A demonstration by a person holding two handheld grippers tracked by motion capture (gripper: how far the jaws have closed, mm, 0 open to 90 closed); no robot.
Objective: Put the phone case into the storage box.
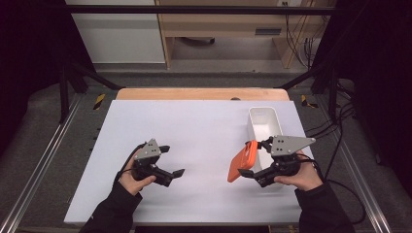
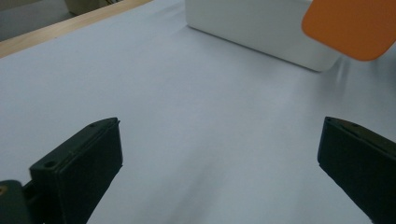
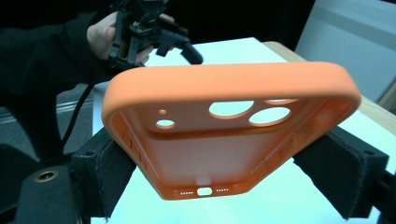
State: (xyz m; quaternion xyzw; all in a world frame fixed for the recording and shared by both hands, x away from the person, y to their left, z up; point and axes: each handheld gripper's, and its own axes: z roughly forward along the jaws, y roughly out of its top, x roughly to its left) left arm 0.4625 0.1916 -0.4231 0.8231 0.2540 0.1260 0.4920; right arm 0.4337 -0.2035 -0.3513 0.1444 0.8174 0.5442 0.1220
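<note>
The counter point(image 1: 194, 136) spreads pale under my hands. A white bin point(image 1: 265, 127) stands at its right side. Just left of the bin, my right gripper point(image 1: 247, 173) pinches an orange phone case point(image 1: 242, 161) by its long edges, lifted clear. My left gripper point(image 1: 172, 161) hovers spread, holding nothing.

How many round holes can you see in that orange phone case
5 on the orange phone case in the right gripper view: two large ones and part of a third at upper right, one small and one tiny at left. The rim may hide more.

Orange phone case point(image 3: 224, 135), clamped, tilted
</note>
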